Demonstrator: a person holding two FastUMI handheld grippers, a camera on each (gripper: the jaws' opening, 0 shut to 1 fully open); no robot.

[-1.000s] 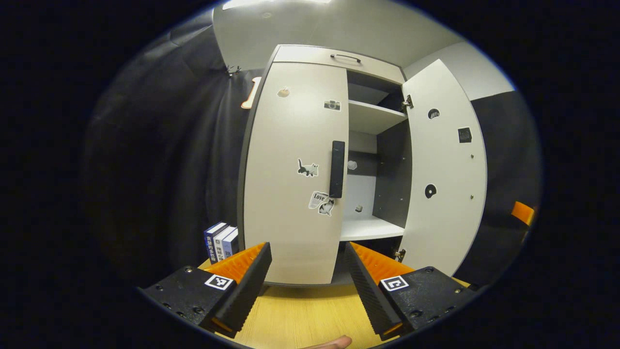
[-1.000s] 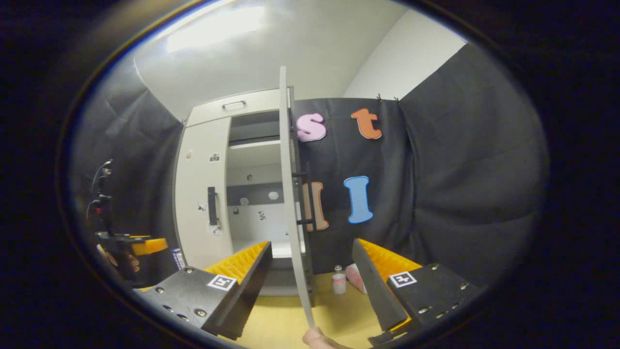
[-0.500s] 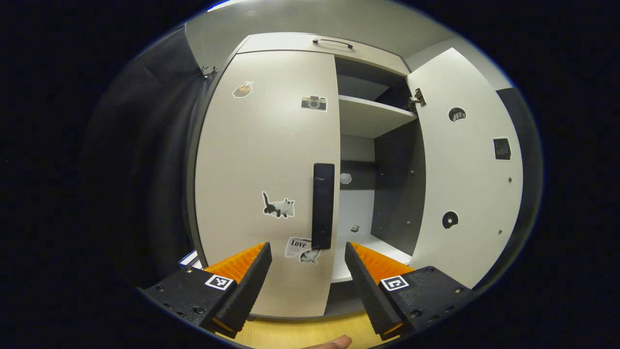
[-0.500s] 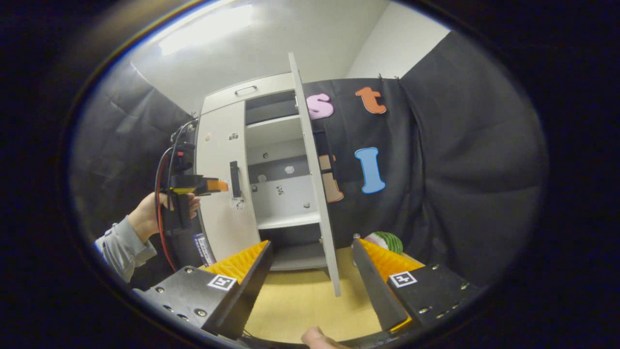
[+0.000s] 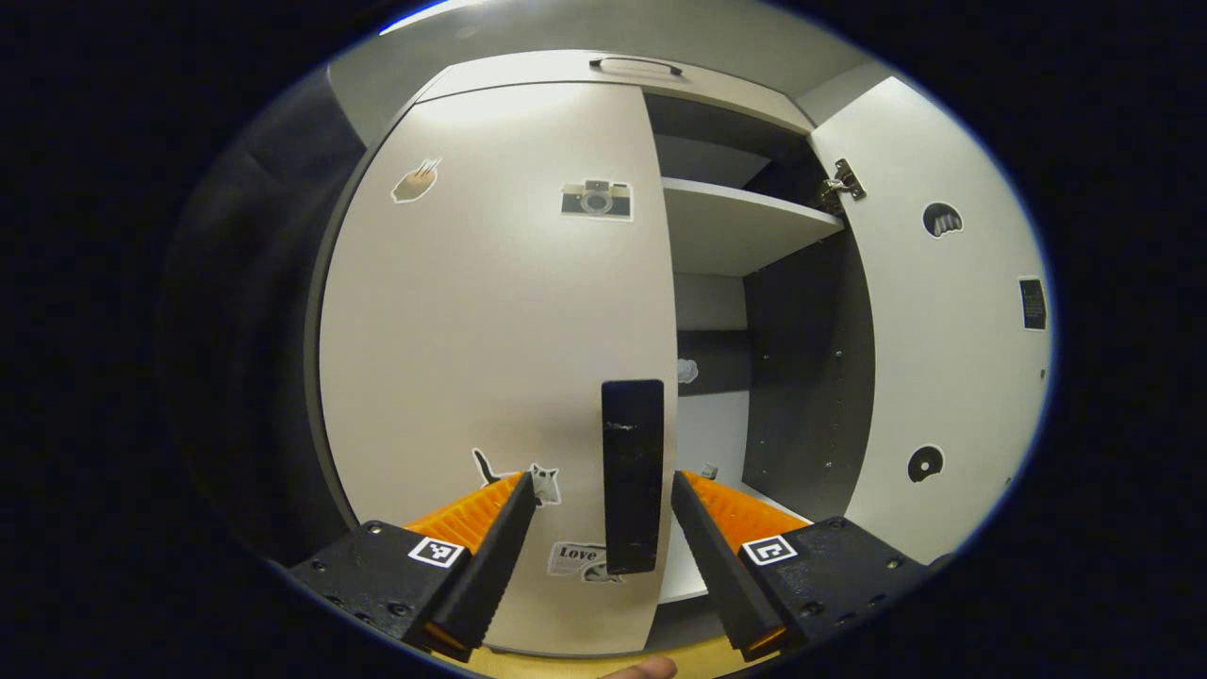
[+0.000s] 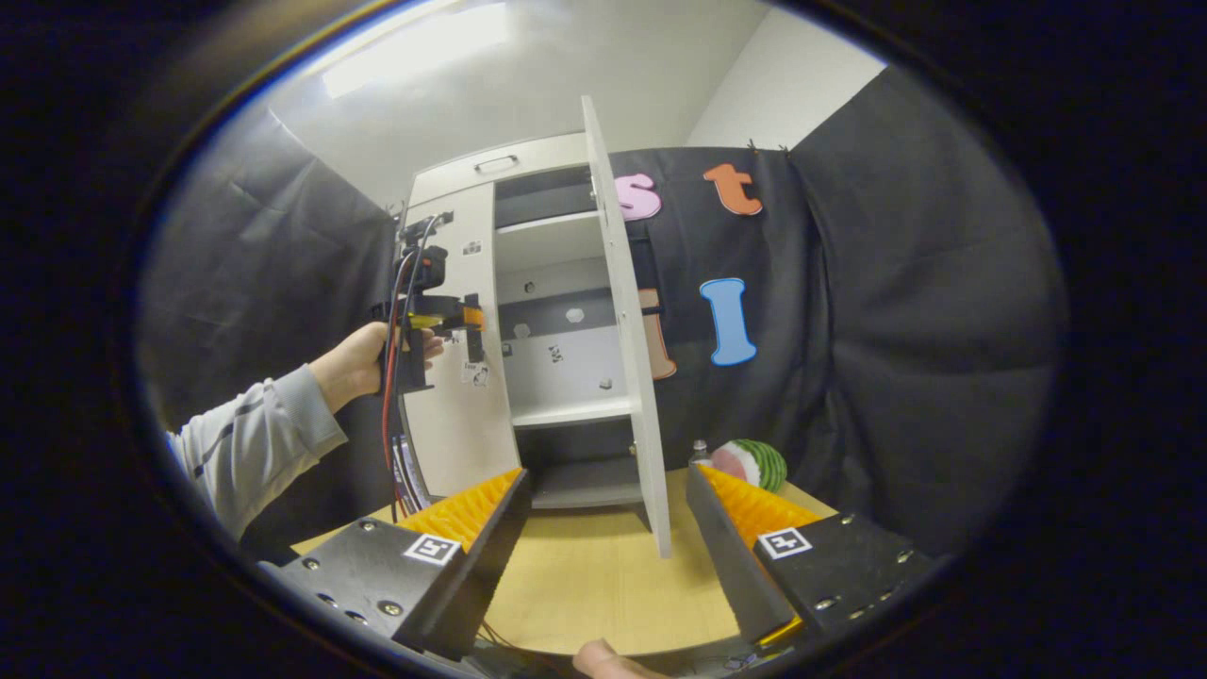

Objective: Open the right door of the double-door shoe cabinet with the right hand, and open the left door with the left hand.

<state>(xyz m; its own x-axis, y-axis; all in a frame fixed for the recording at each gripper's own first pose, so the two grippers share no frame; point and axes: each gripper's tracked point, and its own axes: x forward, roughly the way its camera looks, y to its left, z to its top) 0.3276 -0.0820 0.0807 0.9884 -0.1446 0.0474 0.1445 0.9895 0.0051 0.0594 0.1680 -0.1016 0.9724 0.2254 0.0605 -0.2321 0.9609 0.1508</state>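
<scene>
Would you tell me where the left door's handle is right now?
In the left gripper view the black handle stands upright on the closed left door, along its right edge, between the open fingers of the left hand-held gripper.

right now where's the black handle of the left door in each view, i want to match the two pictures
Left gripper view: the black handle stands upright low at centre, between the left gripper's open fingers, on the closed left door.
Right gripper view: the handle is small, left of centre, just beyond the tip of the left gripper, which a hand holds.
Shared landmark: the swung-open right door.
</scene>
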